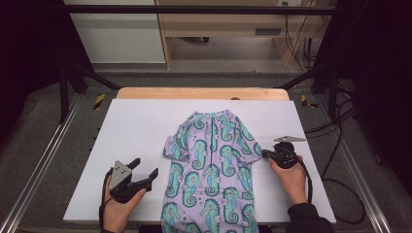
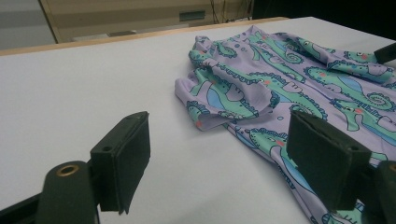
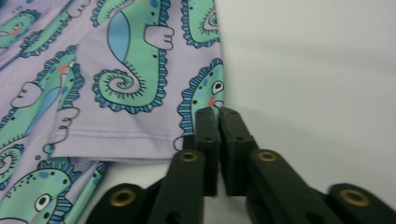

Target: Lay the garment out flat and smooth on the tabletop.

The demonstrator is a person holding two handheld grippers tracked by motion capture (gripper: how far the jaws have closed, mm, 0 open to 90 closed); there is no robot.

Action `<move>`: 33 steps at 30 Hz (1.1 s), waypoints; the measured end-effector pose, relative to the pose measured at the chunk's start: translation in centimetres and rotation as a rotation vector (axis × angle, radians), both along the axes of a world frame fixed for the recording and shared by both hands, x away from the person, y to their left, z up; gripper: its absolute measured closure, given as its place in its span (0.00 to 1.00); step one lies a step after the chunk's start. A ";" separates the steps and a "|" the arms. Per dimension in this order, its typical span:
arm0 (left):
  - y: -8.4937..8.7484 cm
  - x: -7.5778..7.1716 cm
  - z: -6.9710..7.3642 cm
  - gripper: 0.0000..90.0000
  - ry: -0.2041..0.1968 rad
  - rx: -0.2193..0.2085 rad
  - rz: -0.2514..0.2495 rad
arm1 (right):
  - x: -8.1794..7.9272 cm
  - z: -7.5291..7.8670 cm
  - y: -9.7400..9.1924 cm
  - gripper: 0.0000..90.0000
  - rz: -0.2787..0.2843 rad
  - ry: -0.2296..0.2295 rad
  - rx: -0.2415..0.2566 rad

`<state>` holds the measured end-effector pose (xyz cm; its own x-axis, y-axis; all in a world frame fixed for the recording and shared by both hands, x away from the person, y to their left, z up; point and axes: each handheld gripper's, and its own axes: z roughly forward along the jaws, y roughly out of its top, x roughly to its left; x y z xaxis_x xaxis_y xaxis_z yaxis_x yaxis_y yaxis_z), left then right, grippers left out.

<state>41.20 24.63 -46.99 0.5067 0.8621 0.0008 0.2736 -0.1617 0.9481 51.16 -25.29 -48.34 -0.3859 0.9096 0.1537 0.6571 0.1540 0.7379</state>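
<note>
A lilac child's top (image 1: 211, 165) printed with green seahorses lies flat on the white table cover (image 1: 141, 126), neck at the far side and hem hanging over the near edge. My right gripper (image 1: 265, 154) is at the top's right sleeve (image 1: 252, 145). In the right gripper view its jaws (image 3: 218, 112) stand pressed together on the sleeve's edge (image 3: 205, 93), near the hem corner. My left gripper (image 1: 146, 166) rests on the cover to the left of the top, with wide open jaws and nothing between them. In the left gripper view the folded left sleeve (image 2: 224, 100) lies ahead of that gripper (image 2: 217, 126).
A wooden table edge (image 1: 204, 93) shows beyond the cover. Metal frame rails (image 1: 43, 160) run along both sides, and cables (image 1: 340, 189) lie on the floor at the right. A cabinet (image 1: 218, 29) stands behind the table. Bare cover lies left of the top.
</note>
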 end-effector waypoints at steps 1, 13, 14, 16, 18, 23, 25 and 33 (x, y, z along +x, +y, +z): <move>0.0 0.0 0.0 0.25 -0.001 0.000 0.001 | 0.0 0.2 0.0 0.99 0.004 -0.010 -0.002; 0.4 0.3 0.1 0.23 -0.019 -0.018 0.011 | 1.5 5.2 -1.5 0.99 -0.024 -0.109 -0.037; 0.4 0.3 0.1 0.23 -0.023 -0.017 0.012 | 1.8 5.6 -1.7 0.99 -0.029 -0.111 -0.044; 0.4 0.3 0.2 0.23 -0.030 -0.015 0.014 | 2.4 6.0 -2.3 0.99 -0.037 -0.114 -0.048; 0.4 0.2 0.2 0.22 -0.034 -0.013 0.021 | 3.1 6.1 -2.8 0.99 -0.044 -0.108 -0.047; 0.7 0.2 0.3 0.18 -0.057 -0.019 0.030 | 4.6 6.0 -3.9 0.99 -0.064 -0.087 -0.072; 0.9 0.2 0.3 0.15 -0.063 -0.026 0.036 | 5.0 5.9 -4.2 0.99 -0.076 -0.078 -0.079; 1.6 0.4 0.3 0.11 -0.065 -0.038 0.056 | 6.1 4.7 -5.5 0.99 -0.132 -0.049 -0.091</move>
